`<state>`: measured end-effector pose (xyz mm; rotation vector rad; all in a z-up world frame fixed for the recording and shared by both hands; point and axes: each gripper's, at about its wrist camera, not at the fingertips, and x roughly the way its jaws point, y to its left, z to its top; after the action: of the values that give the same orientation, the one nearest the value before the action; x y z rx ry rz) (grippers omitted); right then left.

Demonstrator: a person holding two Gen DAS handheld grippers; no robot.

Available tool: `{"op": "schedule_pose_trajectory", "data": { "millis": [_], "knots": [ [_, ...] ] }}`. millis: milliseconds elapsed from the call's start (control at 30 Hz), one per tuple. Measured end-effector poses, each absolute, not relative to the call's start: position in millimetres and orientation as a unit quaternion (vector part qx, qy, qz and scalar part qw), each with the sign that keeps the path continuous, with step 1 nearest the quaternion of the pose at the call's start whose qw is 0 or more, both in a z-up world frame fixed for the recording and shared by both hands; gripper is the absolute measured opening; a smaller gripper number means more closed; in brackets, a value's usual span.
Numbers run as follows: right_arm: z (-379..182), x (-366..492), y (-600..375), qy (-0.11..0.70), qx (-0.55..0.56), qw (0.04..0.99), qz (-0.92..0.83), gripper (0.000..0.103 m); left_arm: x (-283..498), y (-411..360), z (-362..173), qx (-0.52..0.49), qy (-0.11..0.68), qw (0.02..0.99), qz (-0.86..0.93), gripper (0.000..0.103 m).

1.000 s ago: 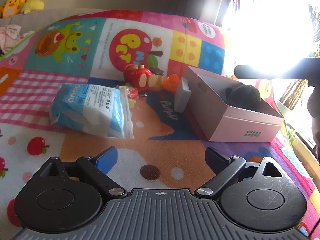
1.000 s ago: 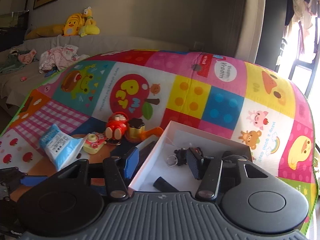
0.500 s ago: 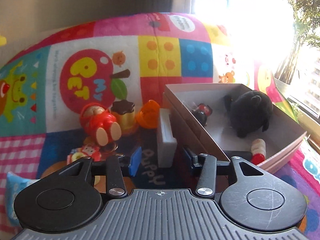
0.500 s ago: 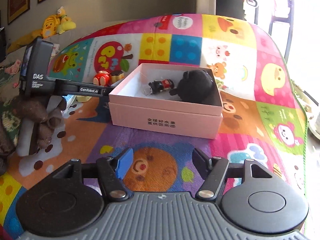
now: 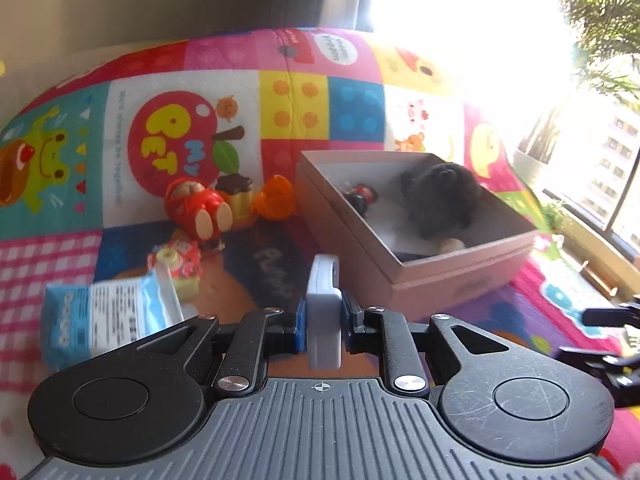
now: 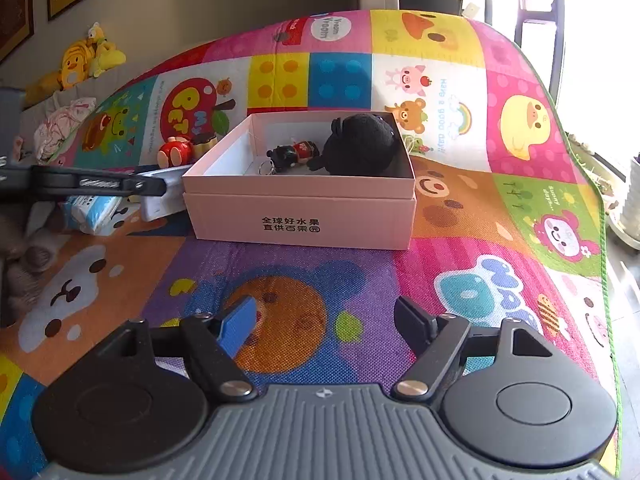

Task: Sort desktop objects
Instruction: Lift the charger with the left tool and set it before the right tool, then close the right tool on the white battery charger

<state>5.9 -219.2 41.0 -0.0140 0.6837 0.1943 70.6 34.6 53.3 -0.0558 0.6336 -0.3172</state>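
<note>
My left gripper (image 5: 323,322) is shut on a flat grey-white case (image 5: 323,300), held on edge just left of the pink box (image 5: 440,280). The box (image 6: 300,216) holds a black plush toy (image 6: 360,146) and a small red-and-black keychain figure (image 6: 294,153). My right gripper (image 6: 326,318) is open and empty, low over the play mat in front of the box. Left of the box lie a red figure (image 5: 200,210), a brown-topped yellow toy (image 5: 236,196), an orange piece (image 5: 276,198), a small toy camera (image 5: 180,264) and a blue tissue pack (image 5: 104,316).
The colourful play mat (image 6: 460,240) covers the surface; its right edge drops off near a window sill with plant pots (image 6: 628,204). A sofa with yellow plush toys (image 6: 84,60) stands at the back left. The left gripper's arm (image 6: 92,184) reaches in beside the box.
My left gripper has closed on the grey-white case and pulled it back from the box. My right gripper has drawn back a little from the box and stays open.
</note>
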Motion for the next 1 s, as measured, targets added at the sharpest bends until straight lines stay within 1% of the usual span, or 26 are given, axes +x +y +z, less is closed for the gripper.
{"op": "schedule_pose_trajectory", "data": {
  "millis": [167,233,300,367,433,467,500,533,567,600,633,733,833,1000],
  "knots": [
    [40,9,-217,0.338,-0.001,0.936,0.094,0.079,25,37,52,-0.102,0.358,0.9,-0.228,0.02],
    [40,10,-214,0.337,0.0,0.936,0.098,0.079,17,33,46,-0.107,0.372,0.892,-0.233,0.021],
    [43,8,-209,0.334,-0.003,0.937,0.105,0.079,15,32,39,-0.091,0.371,0.901,-0.207,0.021],
    [45,5,-203,0.328,-0.012,0.938,0.11,0.081,23,38,33,-0.09,0.379,0.906,-0.166,0.028],
    [48,2,-197,0.321,-0.02,0.94,0.113,0.087,30,46,30,-0.084,0.379,0.913,-0.123,0.036],
    [49,1,-195,0.318,-0.024,0.941,0.115,0.088,31,49,30,-0.076,0.377,0.917,-0.105,0.04],
    [50,0,-191,0.316,-0.028,0.941,0.12,0.091,33,53,30,-0.071,0.372,0.921,-0.089,0.05],
    [50,0,-188,0.317,-0.031,0.94,0.125,0.097,33,59,31,-0.073,0.367,0.924,-0.079,0.061],
    [51,0,-185,0.318,-0.034,0.938,0.131,0.1,33,63,32,-0.077,0.363,0.926,-0.073,0.065],
    [51,-1,-179,0.32,-0.036,0.936,0.141,0.103,33,69,33,-0.082,0.359,0.927,-0.068,0.072],
    [51,0,-173,0.322,-0.04,0.934,0.151,0.103,32,73,34,-0.084,0.355,0.929,-0.063,0.078],
    [49,3,-146,0.325,-0.066,0.923,0.196,0.103,27,84,38,-0.081,0.342,0.935,-0.045,0.089],
    [43,10,-113,0.329,-0.101,0.907,0.243,0.103,25,90,41,-0.077,0.332,0.939,-0.037,0.095],
    [26,34,-70,0.35,-0.135,0.885,0.274,0.103,19,96,44,-0.064,0.323,0.944,-0.028,0.096]
  ]
}}
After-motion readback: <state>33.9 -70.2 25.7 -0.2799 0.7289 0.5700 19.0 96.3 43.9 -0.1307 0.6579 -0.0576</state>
